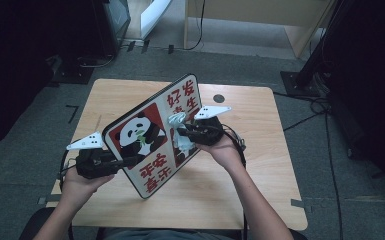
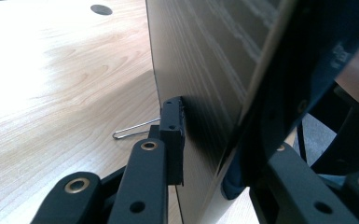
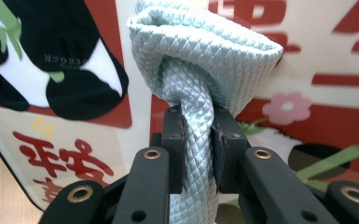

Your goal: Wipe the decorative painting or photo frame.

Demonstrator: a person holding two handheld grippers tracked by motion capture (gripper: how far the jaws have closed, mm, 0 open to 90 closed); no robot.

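Observation:
A board [image 1: 150, 135] printed with a panda and red characters stands tilted on edge on the wooden table [image 1: 260, 165]. My left gripper [image 1: 130, 161] is shut on the board's lower left edge; in the left gripper view the board's plain back [image 2: 205, 70] sits between the left gripper's [image 2: 214, 144] jaws. My right gripper [image 1: 181, 132] is shut on a bunched pale blue cloth [image 1: 179, 121] and holds it against the board's printed face. In the right gripper view the cloth [image 3: 200, 60] bulges out above the right gripper [image 3: 198, 140], touching the board [image 3: 98, 140].
A thin wire loop [image 2: 130, 130] lies on the table [image 2: 51, 93] behind the board. A round cable hole [image 1: 219, 98] sits near the table's far edge. Cables [image 1: 320, 115] run over the grey floor at the right, and dark stands [image 1: 75, 70] are beyond the table.

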